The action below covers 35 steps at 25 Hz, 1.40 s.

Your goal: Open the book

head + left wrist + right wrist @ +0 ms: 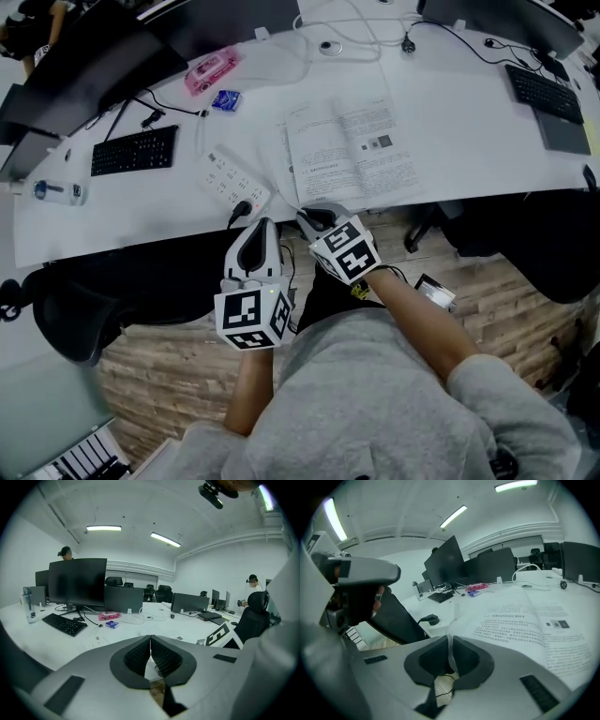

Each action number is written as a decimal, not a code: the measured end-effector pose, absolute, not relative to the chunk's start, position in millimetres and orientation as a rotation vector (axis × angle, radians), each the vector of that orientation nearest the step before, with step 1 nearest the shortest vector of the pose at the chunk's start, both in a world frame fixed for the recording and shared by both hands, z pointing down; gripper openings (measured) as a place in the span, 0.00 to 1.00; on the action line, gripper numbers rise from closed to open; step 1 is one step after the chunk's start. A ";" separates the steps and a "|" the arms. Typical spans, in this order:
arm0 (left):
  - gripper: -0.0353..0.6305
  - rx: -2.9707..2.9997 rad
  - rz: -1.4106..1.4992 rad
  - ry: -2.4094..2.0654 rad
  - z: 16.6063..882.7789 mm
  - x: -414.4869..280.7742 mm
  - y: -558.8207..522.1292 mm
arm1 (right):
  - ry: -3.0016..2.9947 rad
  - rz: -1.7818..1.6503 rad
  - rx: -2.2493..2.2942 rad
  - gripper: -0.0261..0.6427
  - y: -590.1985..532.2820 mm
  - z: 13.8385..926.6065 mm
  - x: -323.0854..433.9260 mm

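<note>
The book (352, 152) lies open and flat on the white counter (469, 141), printed pages up, close to the counter's near edge and about midway along it. The right gripper (315, 218) sits at that near edge, by the book's near left corner. In the right gripper view its fingers (427, 660) are almost together, pinching a thin white sheet (450, 656) seen edge-on. The sheet runs up toward the open book (525, 627) and looks like one of its leaves, though I cannot be sure.

The left gripper (264, 225) hangs just off the near edge, beside the right one. Its fingers (138, 656) are pressed together with nothing between them.

Left of the book, a white power strip (232, 178) lies near the same edge. A black keyboard (136, 150) is farther left. A pink packet (211, 67) and a small blue packet (226, 99) sit toward the far edge.
</note>
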<state>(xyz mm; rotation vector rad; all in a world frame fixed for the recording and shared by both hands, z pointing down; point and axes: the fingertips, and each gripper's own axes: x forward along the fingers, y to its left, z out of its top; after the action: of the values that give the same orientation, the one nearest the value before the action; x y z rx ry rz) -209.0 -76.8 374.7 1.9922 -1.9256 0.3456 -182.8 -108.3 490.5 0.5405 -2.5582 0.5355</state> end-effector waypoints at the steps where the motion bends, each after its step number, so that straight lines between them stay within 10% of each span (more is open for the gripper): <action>1: 0.07 1.990 0.346 -1.929 374.2 -209.7 -76.0 | -2.543 0.557 0.531 0.10 -107.7 496.8 -184.7; 16: 0.07 2.036 0.356 -1.925 364.2 -200.1 -75.4 | -2.478 0.791 0.340 0.27 -69.5 511.2 -187.5; 35: 0.07 2.190 0.315 -1.888 331.0 -153.7 -63.2 | -2.721 0.546 0.677 0.10 -112.1 353.5 22.5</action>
<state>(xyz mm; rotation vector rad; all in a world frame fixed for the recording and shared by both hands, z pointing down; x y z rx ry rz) -153.7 -63.2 331.0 2.1905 -1.8880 0.3151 22.5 -112.1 353.5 0.6771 -2.7206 0.5459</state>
